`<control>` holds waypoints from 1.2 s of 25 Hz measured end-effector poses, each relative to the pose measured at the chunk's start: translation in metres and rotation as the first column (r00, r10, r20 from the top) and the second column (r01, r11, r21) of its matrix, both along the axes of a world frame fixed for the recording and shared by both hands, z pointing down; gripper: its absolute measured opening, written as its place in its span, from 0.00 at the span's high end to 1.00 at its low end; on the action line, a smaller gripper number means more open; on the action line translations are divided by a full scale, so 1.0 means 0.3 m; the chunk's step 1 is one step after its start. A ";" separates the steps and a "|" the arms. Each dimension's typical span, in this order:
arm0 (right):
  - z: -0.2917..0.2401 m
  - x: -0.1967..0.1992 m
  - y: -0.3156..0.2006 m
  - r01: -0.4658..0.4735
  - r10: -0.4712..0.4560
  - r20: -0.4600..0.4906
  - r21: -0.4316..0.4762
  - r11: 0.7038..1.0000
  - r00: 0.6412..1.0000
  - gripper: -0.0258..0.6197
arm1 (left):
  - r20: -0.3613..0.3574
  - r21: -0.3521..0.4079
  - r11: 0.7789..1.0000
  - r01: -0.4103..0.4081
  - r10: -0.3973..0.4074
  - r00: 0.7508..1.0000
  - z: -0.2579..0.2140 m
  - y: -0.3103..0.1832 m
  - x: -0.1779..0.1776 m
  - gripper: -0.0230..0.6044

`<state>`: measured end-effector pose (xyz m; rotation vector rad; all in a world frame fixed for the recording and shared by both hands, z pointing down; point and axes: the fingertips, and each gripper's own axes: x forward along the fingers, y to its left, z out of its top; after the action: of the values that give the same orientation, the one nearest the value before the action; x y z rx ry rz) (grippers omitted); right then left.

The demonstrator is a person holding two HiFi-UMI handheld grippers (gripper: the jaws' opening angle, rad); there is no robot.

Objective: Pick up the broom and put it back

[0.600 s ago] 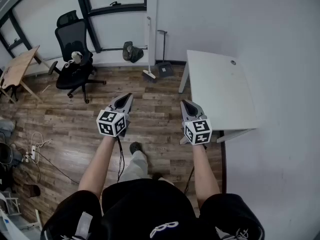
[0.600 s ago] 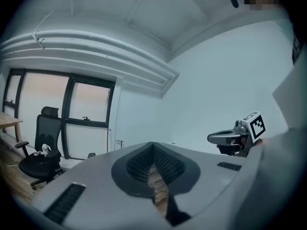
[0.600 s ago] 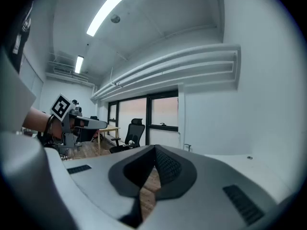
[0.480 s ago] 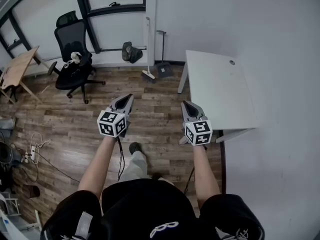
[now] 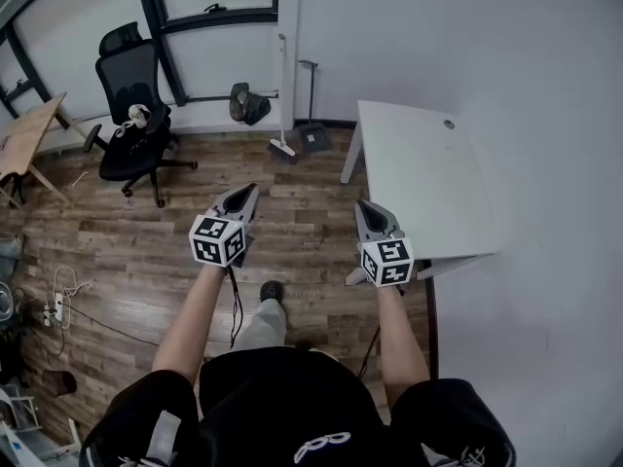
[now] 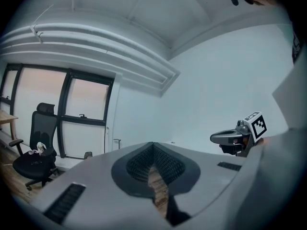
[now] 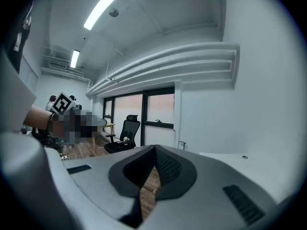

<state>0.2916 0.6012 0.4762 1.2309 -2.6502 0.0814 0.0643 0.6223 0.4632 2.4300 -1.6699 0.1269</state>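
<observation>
The left gripper [image 6: 153,145] fills the bottom. Its two grey jaws meet at the tips, and nothing is between them. A bit of wood floor [image 6: 156,185] shows through the small gap behind the tips. Far off on the left, a black chair [image 6: 33,152] stands by a big window [image 6: 72,114]. A thin white broom [image 6: 106,139] stands against the white wall [image 6: 216,80] — it looks tiny. The right gripper [image 6: 216,138] pokes in from the right.

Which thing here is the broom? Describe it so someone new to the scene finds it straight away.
Start at the white table on the right and look past its far left corner to the white wall. Two long-handled tools stand there; the broom is the left one. Its handle is pale and its head light, while the dustpan beside it is dark.
</observation>
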 end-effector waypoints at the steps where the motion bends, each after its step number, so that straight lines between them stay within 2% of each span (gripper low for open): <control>1: 0.004 -0.003 -0.020 -0.008 0.008 -0.002 -0.003 1.000 1.000 0.92 | -0.003 -0.002 1.000 -0.007 0.007 1.000 0.007 -0.030 -0.008 0.94; 8: 0.020 -0.019 -0.225 -0.083 0.083 -0.014 -0.016 0.996 0.996 0.92 | -0.002 -0.014 0.997 -0.081 0.081 0.997 0.041 -0.292 -0.027 0.94; 17: 0.013 -0.128 -0.510 -0.148 0.147 -0.025 -0.034 0.988 0.989 0.92 | -0.003 -0.019 0.989 -0.145 0.145 0.989 0.030 -0.623 -0.145 0.94; 30: 0.005 -0.346 -0.796 -0.181 0.180 -0.027 -0.024 0.983 0.983 0.92 | -0.005 -0.025 0.987 -0.160 0.160 0.987 0.045 -0.902 -0.395 0.94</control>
<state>0.1879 0.3625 0.4778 1.4513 -2.5029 0.1286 -0.0541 0.3515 0.4767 2.5422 -1.4610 0.1660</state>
